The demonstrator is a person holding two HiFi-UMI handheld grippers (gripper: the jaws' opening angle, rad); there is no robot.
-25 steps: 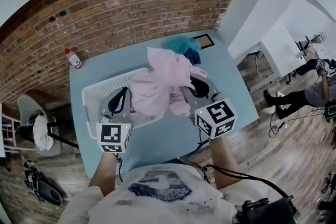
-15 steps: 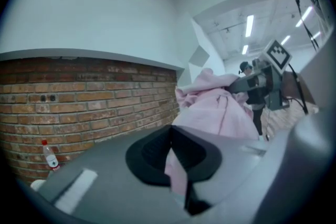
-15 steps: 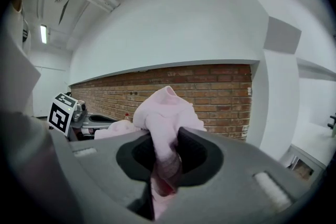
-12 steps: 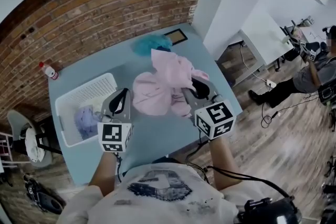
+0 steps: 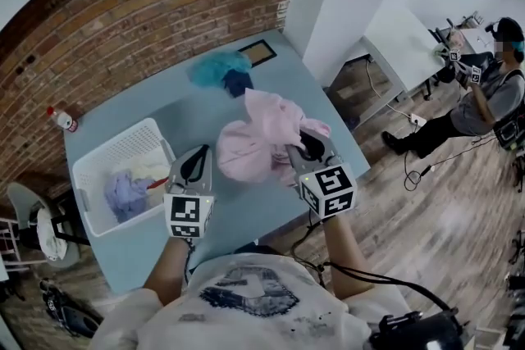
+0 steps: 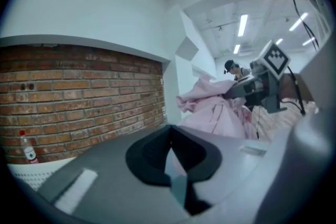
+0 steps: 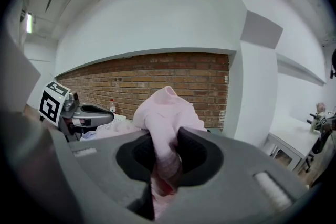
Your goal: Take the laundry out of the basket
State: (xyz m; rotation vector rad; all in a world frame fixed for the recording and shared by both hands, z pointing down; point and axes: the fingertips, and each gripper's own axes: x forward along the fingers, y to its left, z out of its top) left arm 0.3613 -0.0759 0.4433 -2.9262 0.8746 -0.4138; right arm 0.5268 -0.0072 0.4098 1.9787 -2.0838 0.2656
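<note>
firmly, the right claw (image 7: 166, 159) pinches a fold of the pink garment (image 7: 167, 107).

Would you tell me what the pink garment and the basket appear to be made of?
The garment looks like soft, matte fabric, knit or woven: it bunches and folds where the right gripper pinches it. The basket is likely rigid white plastic, its walls perforated in a regular grid.

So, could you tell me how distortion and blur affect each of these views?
Head view: fisheye bows the brick wall. Left gripper view: dark vignette, near jaws soft, ceiling lights blown out. Right gripper view: vignette too; garment fairly sharp.
</note>
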